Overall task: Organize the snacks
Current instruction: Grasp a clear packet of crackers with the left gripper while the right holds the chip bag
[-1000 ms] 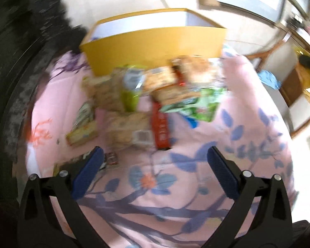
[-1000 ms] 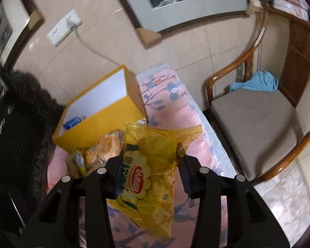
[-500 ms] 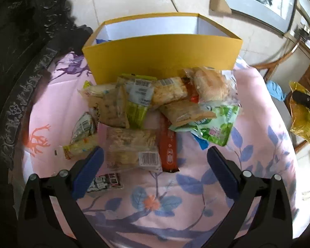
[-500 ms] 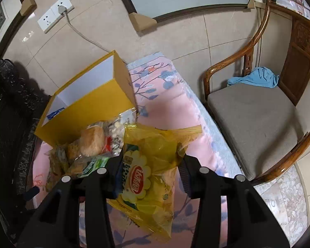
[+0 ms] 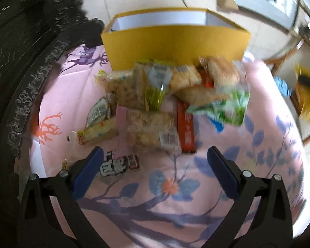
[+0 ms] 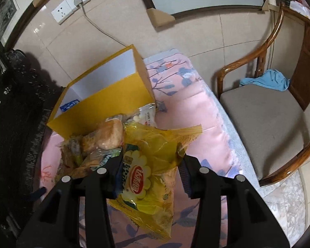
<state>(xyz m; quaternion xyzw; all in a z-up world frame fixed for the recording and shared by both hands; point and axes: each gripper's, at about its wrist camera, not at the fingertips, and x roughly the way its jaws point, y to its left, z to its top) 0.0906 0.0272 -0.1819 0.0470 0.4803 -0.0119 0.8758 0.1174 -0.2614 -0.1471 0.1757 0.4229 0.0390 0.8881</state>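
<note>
A yellow box [image 5: 175, 45] with a white inside stands at the far side of a pink floral cloth [image 5: 175, 196]. A pile of snack packets [image 5: 155, 95] lies in front of it, with a red bar [image 5: 186, 128] and a black-and-white packet [image 5: 119, 164] nearest. My left gripper [image 5: 155, 165] is open and empty, just short of the pile. My right gripper [image 6: 149, 165] is shut on a yellow chip bag [image 6: 148, 171], held above the cloth to the right of the pile [image 6: 97, 142] and box [image 6: 105, 103]. The bag also shows blurred in the left wrist view [image 5: 309, 95].
A dark carved furniture edge [image 5: 26, 95] borders the cloth on the left. A wooden armchair [image 6: 264, 119] with a blue rag [image 6: 266, 79] stands right of the table. A blue packet [image 6: 69, 105] lies inside the box. A tiled wall with a socket [image 6: 70, 5] is behind.
My left gripper has moved closer to the pile, staying open. My right gripper has carried the chip bag left, towards the pile and box.
</note>
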